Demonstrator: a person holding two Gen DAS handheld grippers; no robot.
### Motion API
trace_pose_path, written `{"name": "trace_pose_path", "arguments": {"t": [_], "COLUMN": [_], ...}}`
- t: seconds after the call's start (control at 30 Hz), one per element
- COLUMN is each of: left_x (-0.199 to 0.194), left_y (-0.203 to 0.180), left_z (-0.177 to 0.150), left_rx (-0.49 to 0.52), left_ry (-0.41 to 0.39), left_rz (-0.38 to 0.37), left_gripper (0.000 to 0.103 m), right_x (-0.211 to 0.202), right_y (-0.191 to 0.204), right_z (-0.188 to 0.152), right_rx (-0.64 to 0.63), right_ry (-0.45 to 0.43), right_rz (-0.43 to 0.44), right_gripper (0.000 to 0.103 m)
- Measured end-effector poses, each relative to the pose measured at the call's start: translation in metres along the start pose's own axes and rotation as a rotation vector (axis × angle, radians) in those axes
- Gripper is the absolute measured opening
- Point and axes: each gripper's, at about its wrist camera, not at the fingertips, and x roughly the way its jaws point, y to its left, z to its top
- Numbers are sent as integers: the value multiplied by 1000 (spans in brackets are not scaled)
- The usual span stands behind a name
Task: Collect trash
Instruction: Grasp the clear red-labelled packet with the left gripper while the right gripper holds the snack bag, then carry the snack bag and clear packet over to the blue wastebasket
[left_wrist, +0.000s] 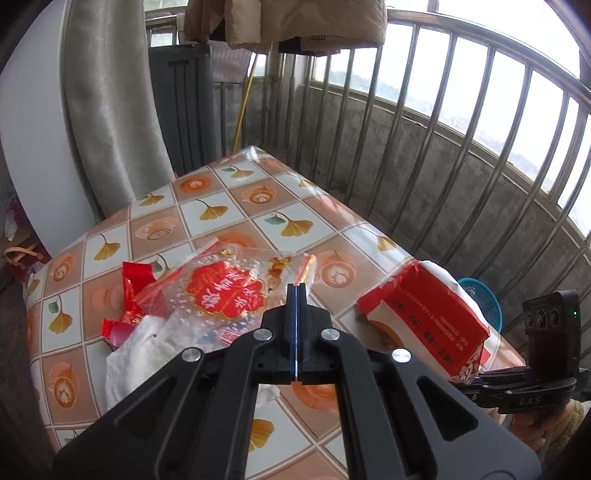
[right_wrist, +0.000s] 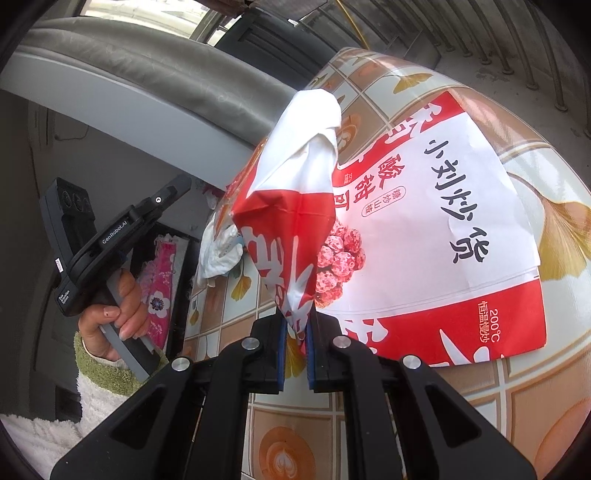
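So far little looks finished: most of the trash lies on the table (left_wrist: 236, 206), and only one piece is in a grip.

Going left to right in the left wrist view, a red wrapper (left_wrist: 135, 284) sits at about nine o'clock from the left gripper (left_wrist: 296, 291), with a white tissue (left_wrist: 129, 354) just below it at eight o'clock. A clear bag (left_wrist: 225, 288) with a red label lies beside them, right under the gripper tip. The left gripper's jaws are pressed together with nothing between them, hovering over that pile.

At three o'clock the paper bag (left_wrist: 424, 314), red and white, rests at the table edge, one end lifted. Past it, at about two o'clock, a blue basket (left_wrist: 480, 299) shows below the table, likely the bin, though I cannot tell what it holds.

In the right wrist view the right gripper (right_wrist: 295, 332) has its jaws narrowed onto a folded corner of the paper bag (right_wrist: 424, 221), whose body lies flat on the table toward one o'clock.

My judgement: the paper bag is mid-pickup; wrapper, tissue and clear bag all remain to be collected.
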Motion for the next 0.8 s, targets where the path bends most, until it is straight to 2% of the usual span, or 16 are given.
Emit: {"name": "trace_pose_path", "arguments": {"t": [0.03,0.07,0.1,0.23,0.33,0.37,0.43,0.47,0.5,0.6,0.8], "left_x": [5,10,15,42,66,71,80,83,84,77,41], "left_y": [-4,-8,-12,-26,-33,-33,-31,-29,-26,-22,-20], "left_z": [-1,-2,-3,-4,-6,-6,-7,-7,-7,-6,5], "left_rx": [19,40,64,173,273,296,302,289,269,245,207], "left_ry": [21,35,43,107,151,157,178,190,197,167,56], "left_rz": [5,17,41,156,308,331,350,346,338,323,287], "left_gripper": [15,36,45,47,48,48,37,20,9,3,2], "right_x": [0,-1,-1,-4,-5,-5,-5,-6,-6,-7,-5], "right_y": [-1,-2,-2,-4,-5,-5,-5,-6,-5,-6,-3], "right_z": [0,0,1,1,2,2,3,3,3,4,3], "right_rx": [3,6,9,14,14,14,16,16,16,18,18], "right_ry": [1,1,1,-2,-1,0,0,0,-1,-3,-9], "right_rz": [2,3,5,9,8,8,9,8,9,8,10], "right_gripper": [9,9,9,9,9,9,9,9,9,9,9]}}
